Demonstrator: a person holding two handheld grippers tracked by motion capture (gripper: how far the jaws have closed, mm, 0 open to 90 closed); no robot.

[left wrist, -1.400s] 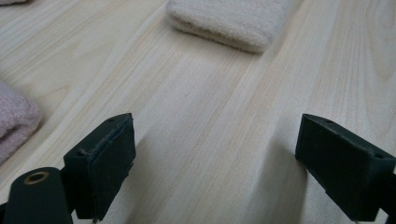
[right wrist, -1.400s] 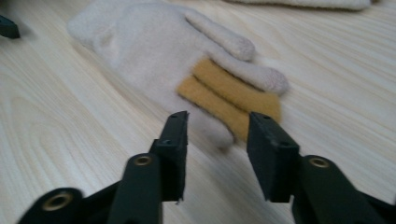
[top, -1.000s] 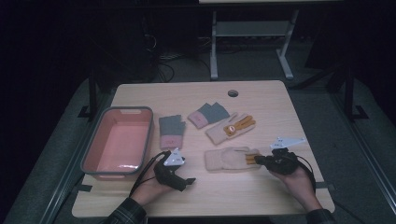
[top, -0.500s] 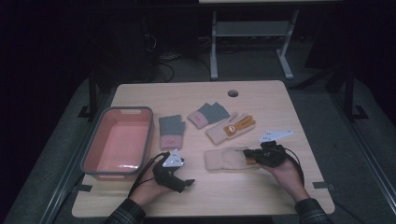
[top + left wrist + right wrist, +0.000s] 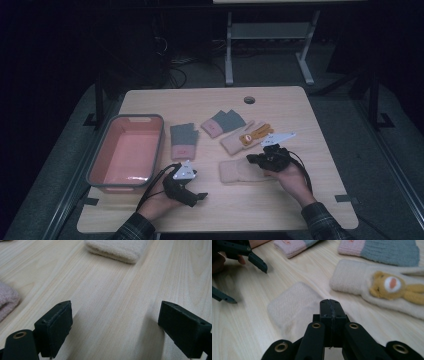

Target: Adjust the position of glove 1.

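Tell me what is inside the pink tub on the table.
The pink tub looks empty: its bare pink floor shows in the high view. The strip just behind its near wall is hidden.

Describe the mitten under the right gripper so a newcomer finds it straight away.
Start at the pink bin on the table's left, then look right past the left gripper. The plain cream mitten lies flat nearest the person, beneath the right gripper. Unlike the mitten behind it, it shows no bear.

- High view: above the table's (image 5: 280, 100) near edge, facing forward and down, far off.
- Left gripper view: low, close over bare wood.
- Right gripper view: low, close.
- All three share the plain cream mitten (image 5: 237, 171) (image 5: 117, 250) (image 5: 294, 306).
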